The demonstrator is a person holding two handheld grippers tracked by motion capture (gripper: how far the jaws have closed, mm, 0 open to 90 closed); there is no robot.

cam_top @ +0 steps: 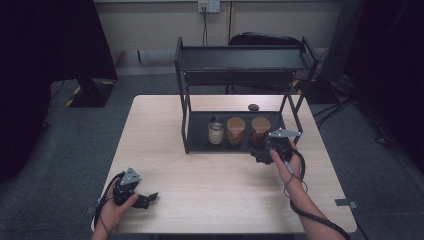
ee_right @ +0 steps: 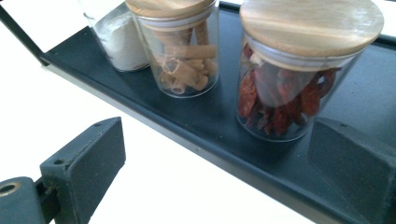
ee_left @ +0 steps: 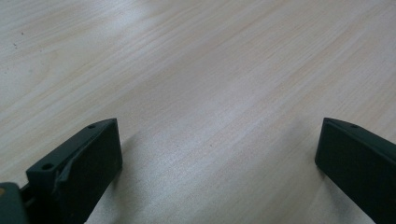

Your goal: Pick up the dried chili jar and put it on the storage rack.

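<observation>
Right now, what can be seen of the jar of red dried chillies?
The chilli jar is a clear glass cylinder with a round, flat, light wooden lid, shut. It holds dark red dried pieces, about two thirds full. It stands upright on the black rack's lower shelf, rightmost of three jars, apart from the cinnamon jar. The open right gripper faces it, not touching.

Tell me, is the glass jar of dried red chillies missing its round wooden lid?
No, the glass jar of dried red chillies has its round wooden lid sitting on top, as the right gripper view shows.
</observation>
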